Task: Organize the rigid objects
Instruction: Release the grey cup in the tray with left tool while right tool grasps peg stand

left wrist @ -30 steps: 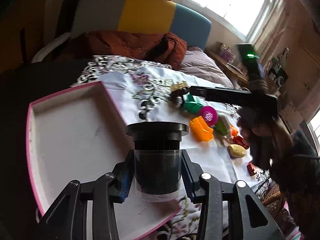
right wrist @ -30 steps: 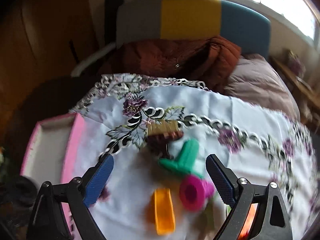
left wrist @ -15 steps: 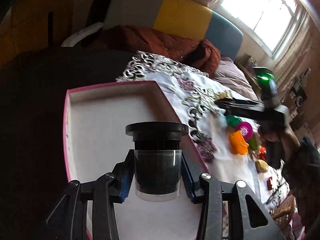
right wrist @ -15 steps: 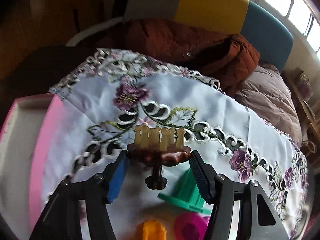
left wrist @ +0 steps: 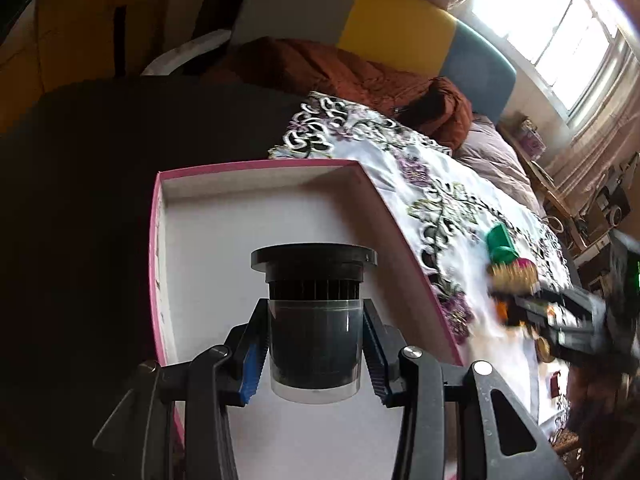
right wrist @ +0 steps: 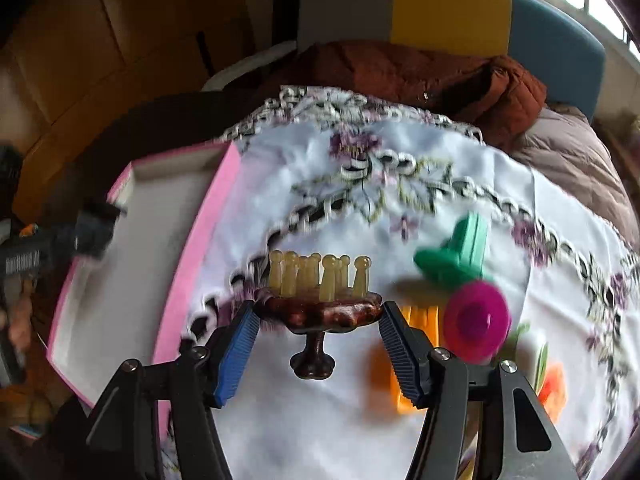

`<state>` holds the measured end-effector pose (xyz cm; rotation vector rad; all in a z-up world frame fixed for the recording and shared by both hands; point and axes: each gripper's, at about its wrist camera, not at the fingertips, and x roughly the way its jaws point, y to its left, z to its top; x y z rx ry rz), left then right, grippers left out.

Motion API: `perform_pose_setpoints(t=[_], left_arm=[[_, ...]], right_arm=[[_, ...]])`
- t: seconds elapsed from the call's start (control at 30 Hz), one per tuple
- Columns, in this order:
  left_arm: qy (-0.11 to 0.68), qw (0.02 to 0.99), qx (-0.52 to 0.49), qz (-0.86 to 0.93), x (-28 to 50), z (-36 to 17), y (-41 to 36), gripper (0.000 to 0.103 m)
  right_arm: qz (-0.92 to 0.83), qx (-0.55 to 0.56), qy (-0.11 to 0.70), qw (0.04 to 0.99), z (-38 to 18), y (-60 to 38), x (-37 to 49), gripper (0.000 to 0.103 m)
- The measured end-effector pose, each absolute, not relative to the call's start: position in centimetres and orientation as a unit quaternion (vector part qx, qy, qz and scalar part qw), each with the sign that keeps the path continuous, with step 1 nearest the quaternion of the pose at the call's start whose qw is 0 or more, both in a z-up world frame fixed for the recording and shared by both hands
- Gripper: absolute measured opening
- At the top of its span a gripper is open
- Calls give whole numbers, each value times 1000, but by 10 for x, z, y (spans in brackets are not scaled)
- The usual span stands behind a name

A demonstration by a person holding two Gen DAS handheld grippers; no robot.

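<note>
My left gripper (left wrist: 314, 354) is shut on a black jar with a clear base (left wrist: 314, 320) and holds it above the white inside of a pink-rimmed tray (left wrist: 256, 168). My right gripper (right wrist: 318, 332) is shut on a brown wooden massager with yellow pegs (right wrist: 318, 300) and holds it lifted over the tablecloth, right of the tray (right wrist: 224, 208). The right gripper also shows blurred in the left wrist view (left wrist: 504, 300). A green piece (right wrist: 456, 252), a magenta disc (right wrist: 476, 322) and an orange piece (right wrist: 404, 360) lie on the cloth.
A white embroidered tablecloth (right wrist: 400, 184) covers the dark table. A brown jacket (right wrist: 420, 76) lies on a multicoloured chair behind it. Several small toys (left wrist: 542, 346) lie at the cloth's right side. A window (left wrist: 560, 8) is at the back right.
My right gripper closed on the wooden massager and lifted it off the cloth toward the tray. My left gripper carried the black jar further over the tray.
</note>
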<state>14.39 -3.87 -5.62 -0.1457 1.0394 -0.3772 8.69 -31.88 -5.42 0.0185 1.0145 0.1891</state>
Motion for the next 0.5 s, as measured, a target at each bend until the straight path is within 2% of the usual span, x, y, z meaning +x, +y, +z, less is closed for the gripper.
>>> perform_pose_setpoints(t=[0.13, 0.5], left_arm=[[497, 850, -66, -160, 162, -59, -35, 43], [511, 853, -26, -105, 185, -70, -35, 46]], right_arm=[[84, 20, 494, 865, -71, -322, 74, 62], [89, 24, 479, 873, -73, -326, 70, 62]])
